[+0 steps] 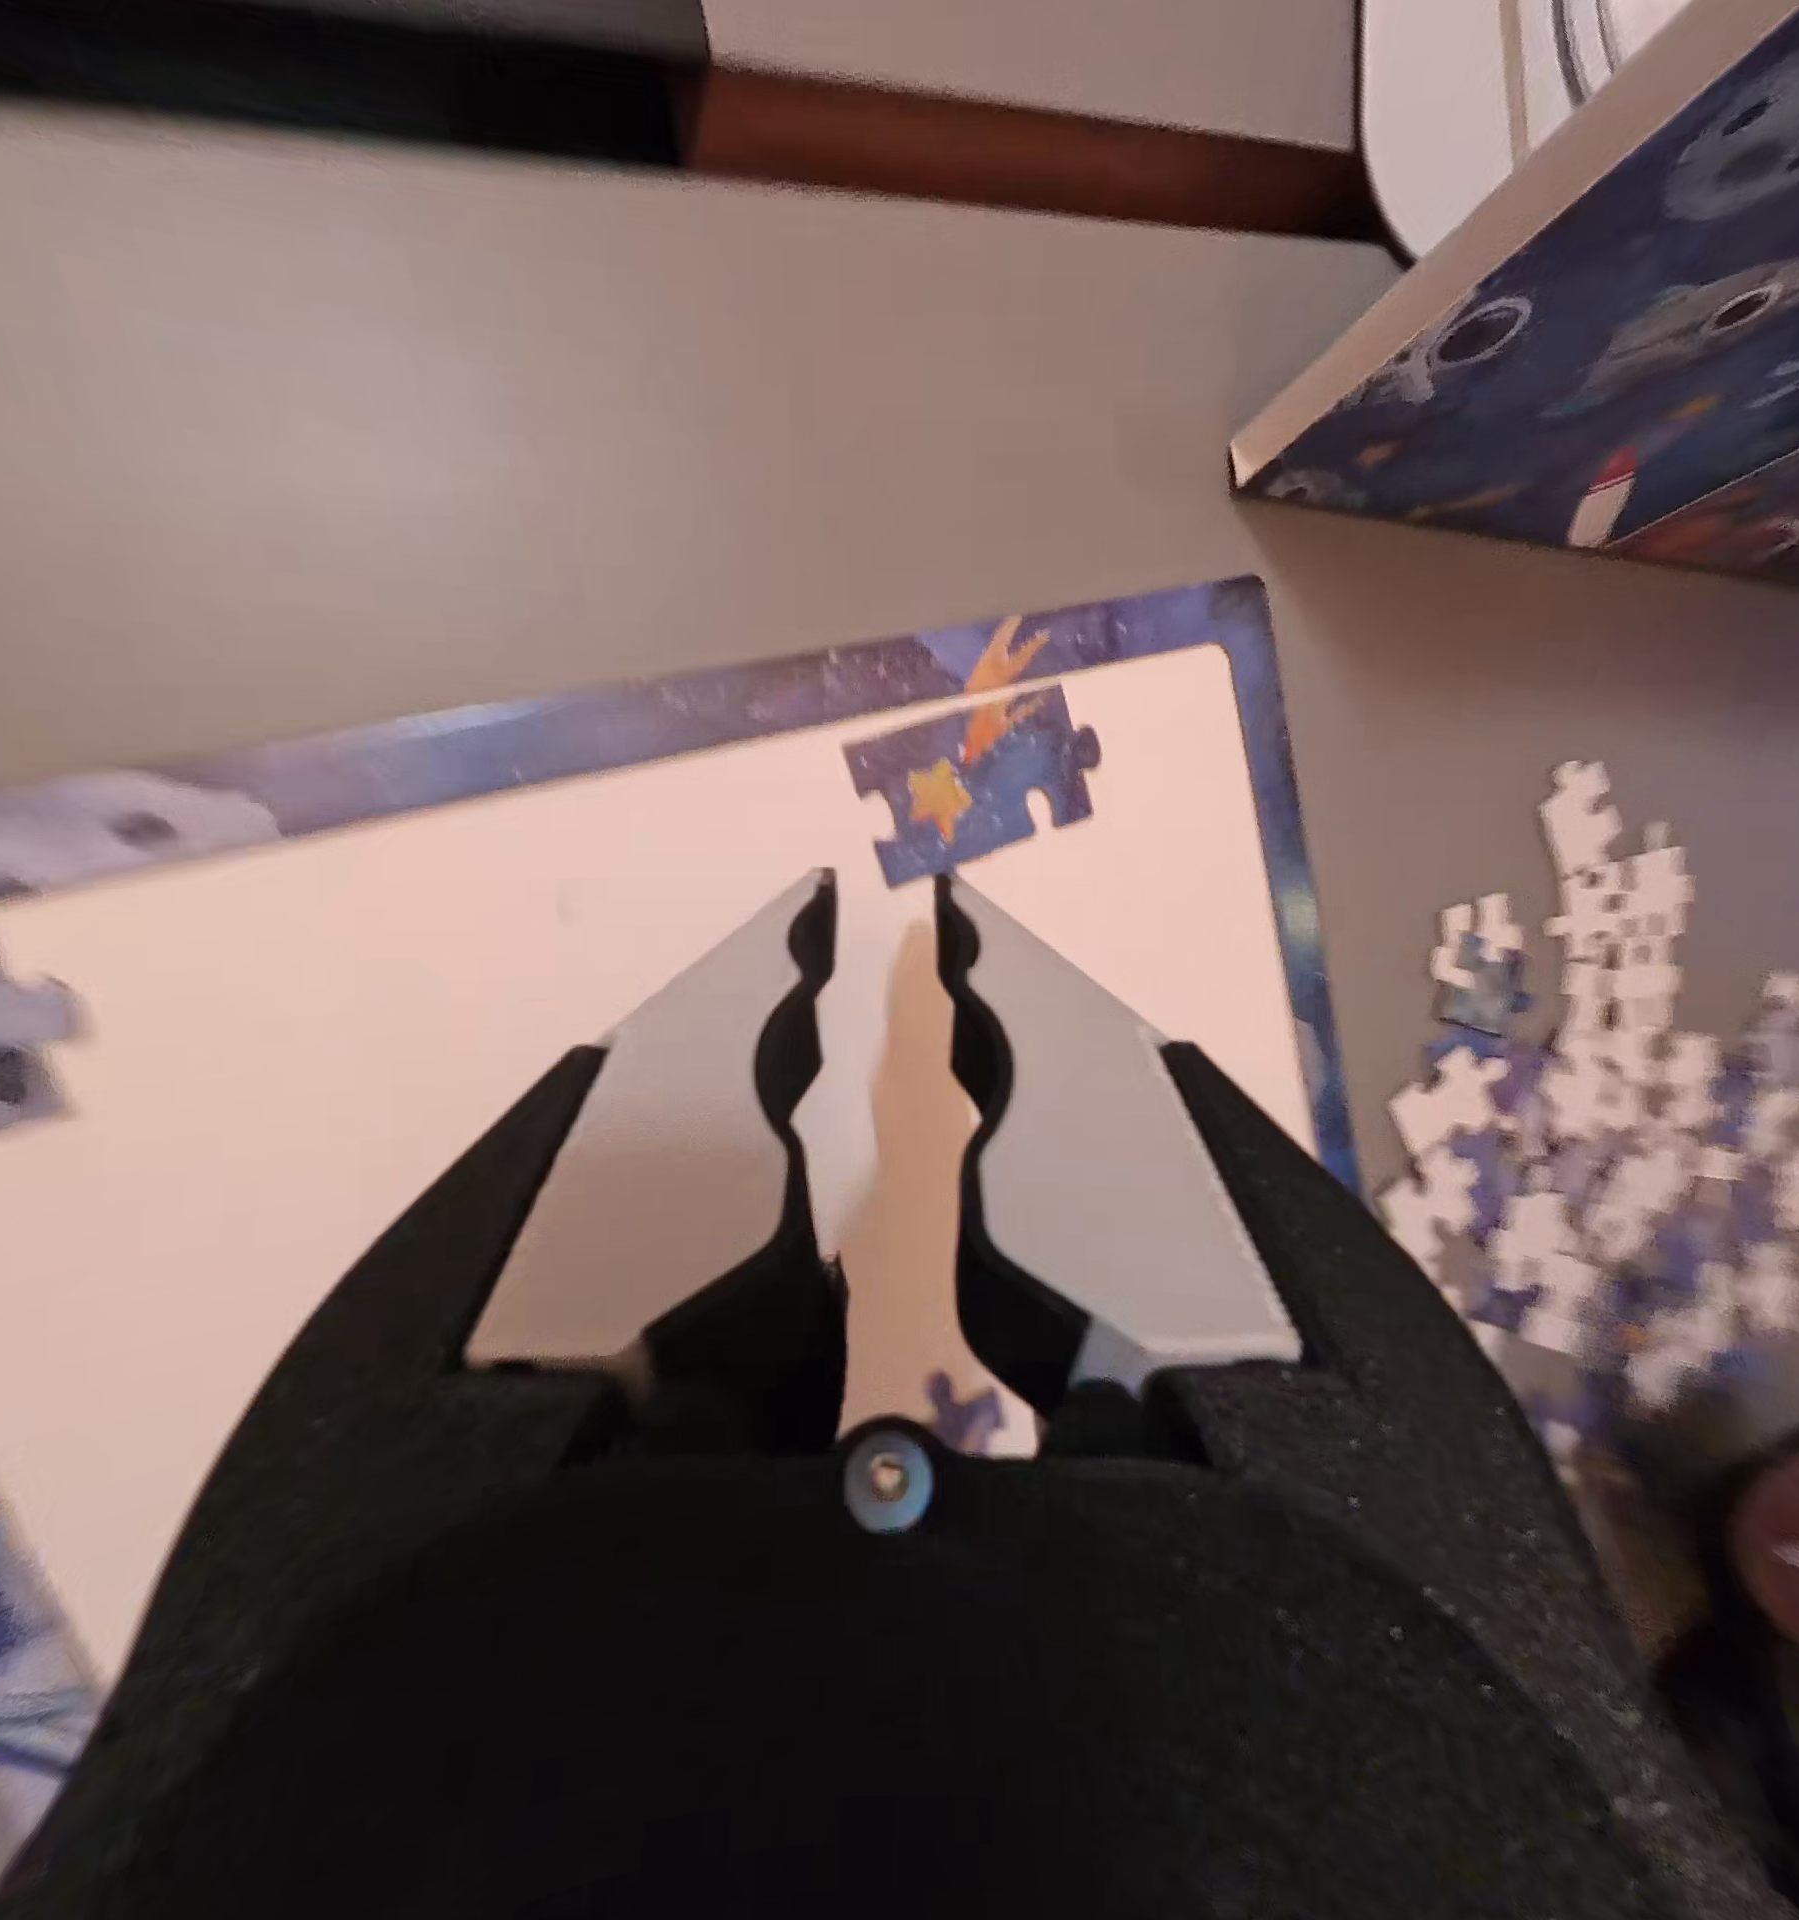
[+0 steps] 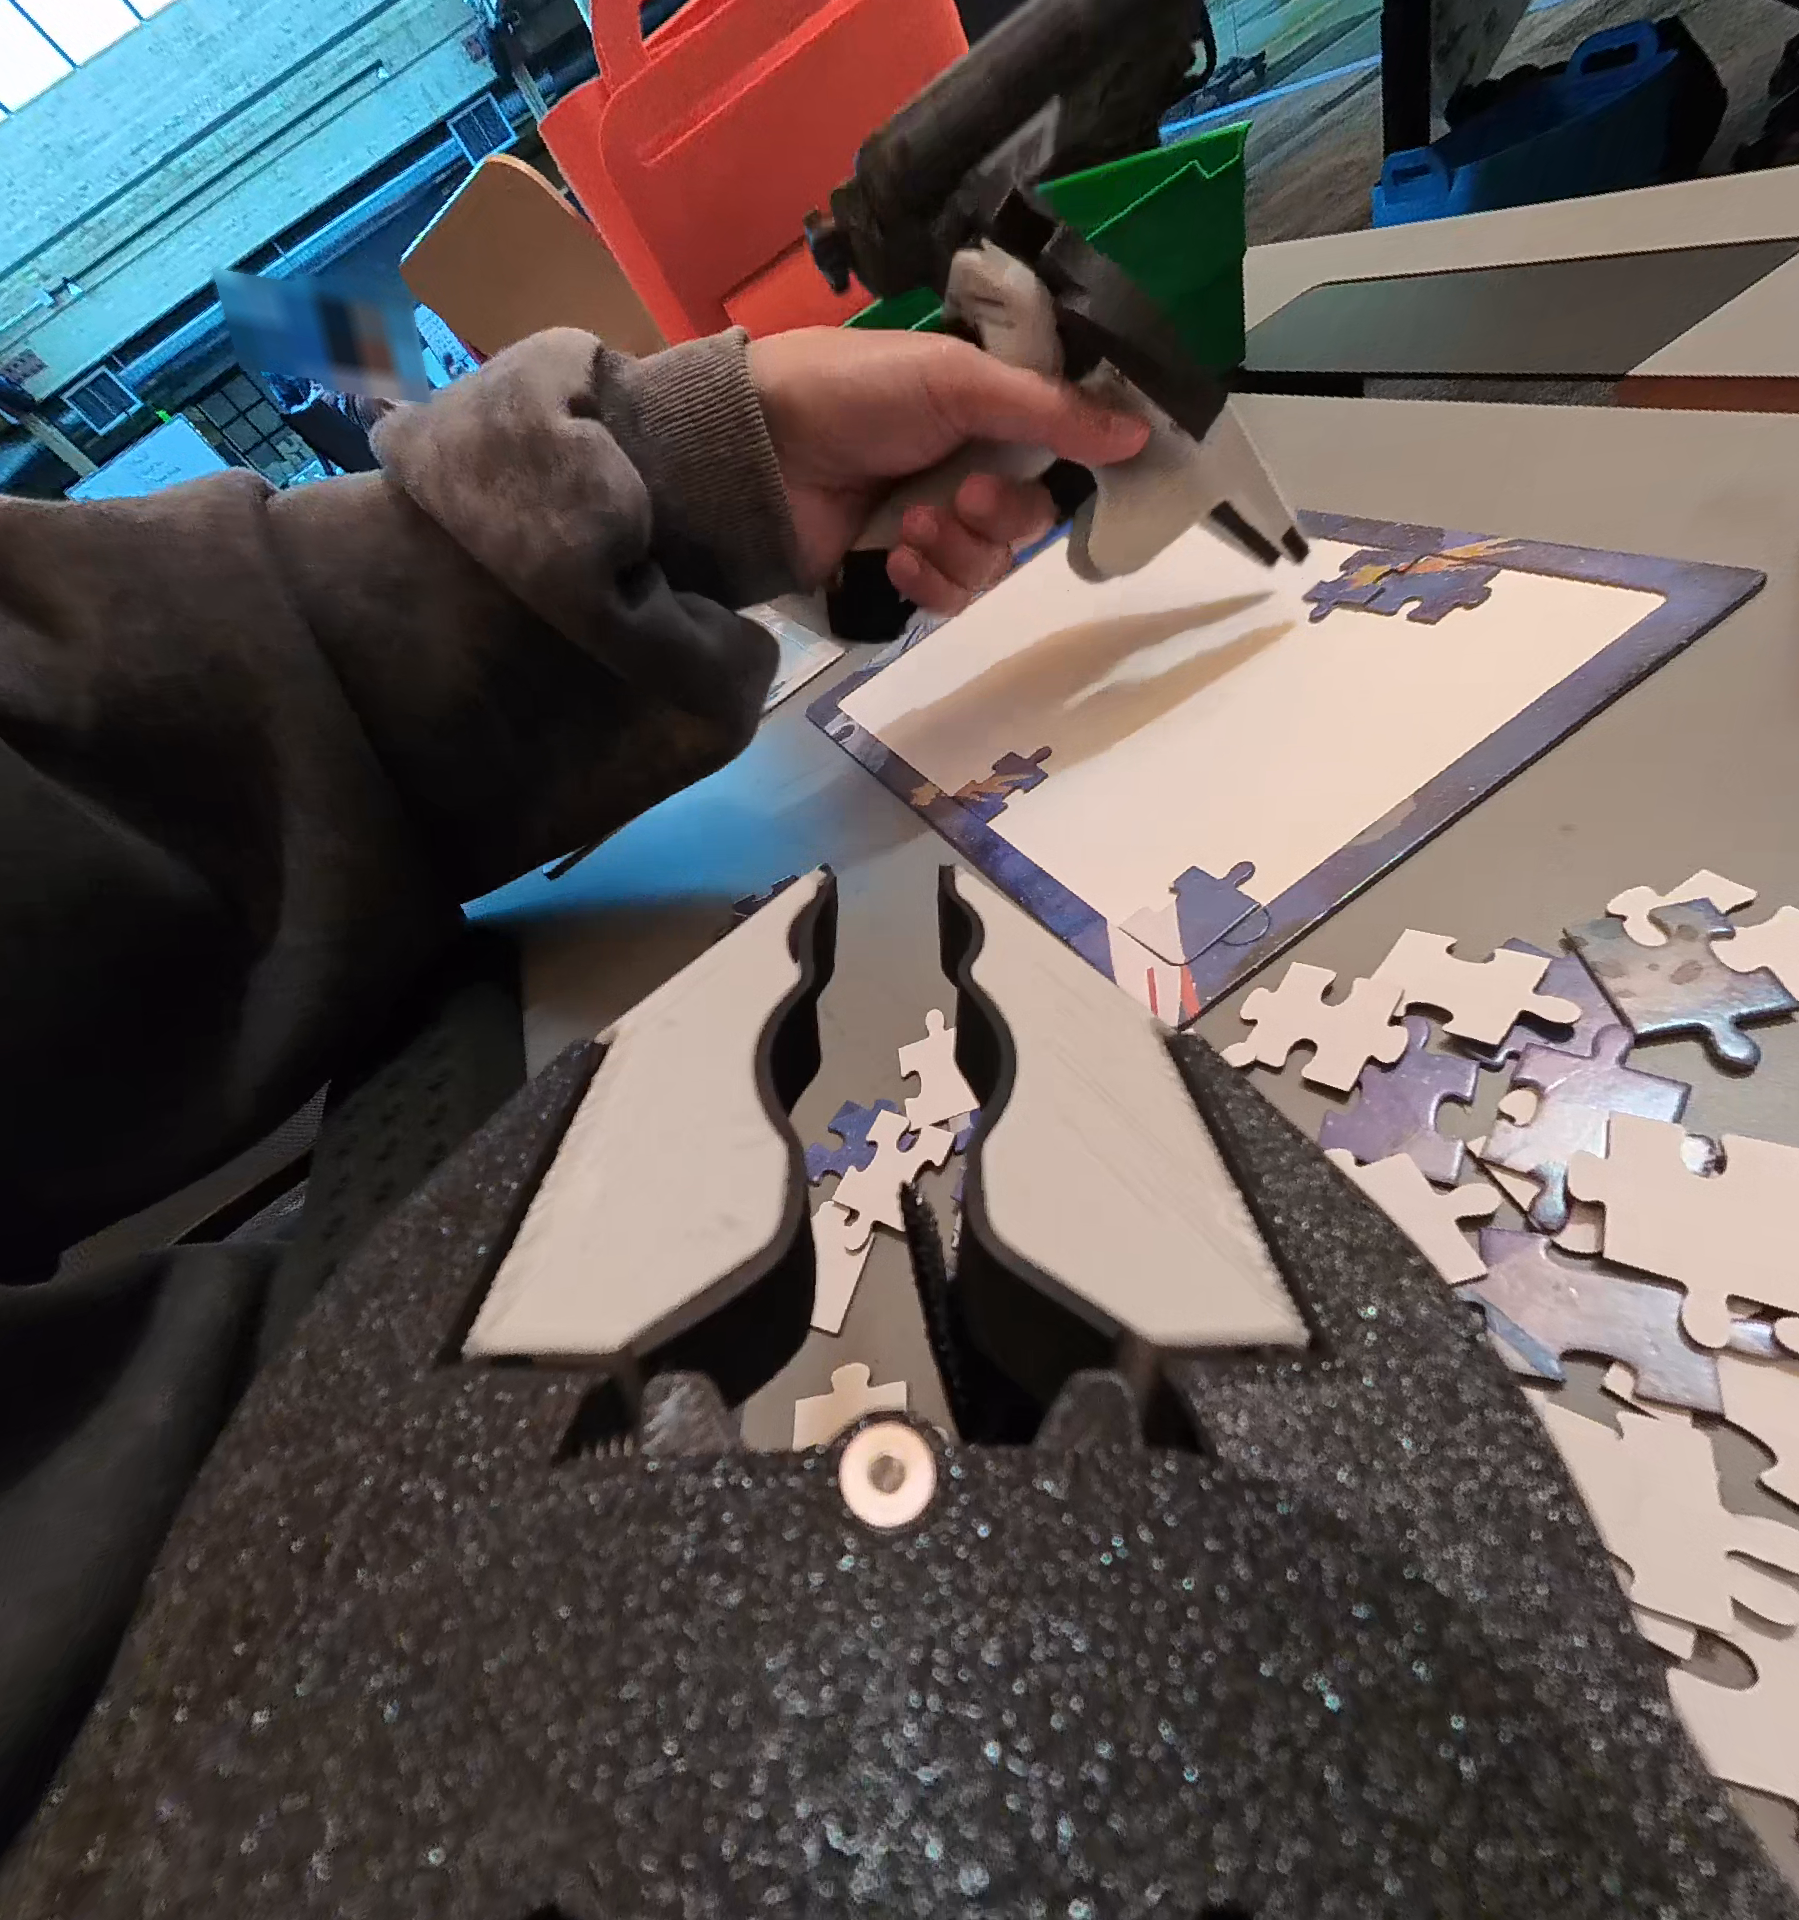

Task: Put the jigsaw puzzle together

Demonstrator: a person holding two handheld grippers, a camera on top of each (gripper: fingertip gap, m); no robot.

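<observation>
1. My left tool [image 1: 884,883] hangs over the flat rectangular puzzle tray with a dark blue printed border and a cream inner field [image 1: 1279,831], its fingers parted with nothing between them; the right fingertip [image 1: 945,896] sits at the near edge of a piece, though I cannot tell if it touches.
2. That blue cardboard puzzle piece with a yellow star and an orange streak [image 1: 968,790] lies in the tray's far right corner, against the top border, its print lining up with the streak on the border.
3. My right tool [image 2: 884,883] is released too, its fingers apart and empty, low over the grey bench [image 2: 1653,748].
4. A heap of loose jigsaw pieces, many white side up, others blue and purple [image 2: 1560,1122], lies on the bench right of the tray.
5. From the right view, a rocket-printed piece [image 2: 1186,925] sits in the tray's near corner, and another blue piece [image 2: 999,774] along its near left edge.
6. A dark blue space-themed puzzle box [image 1: 1601,374] stands far right on the bench; I can read no writing on it.
7. A hand in a grey sleeve [image 2: 874,436] grips the left tool's handle.
</observation>
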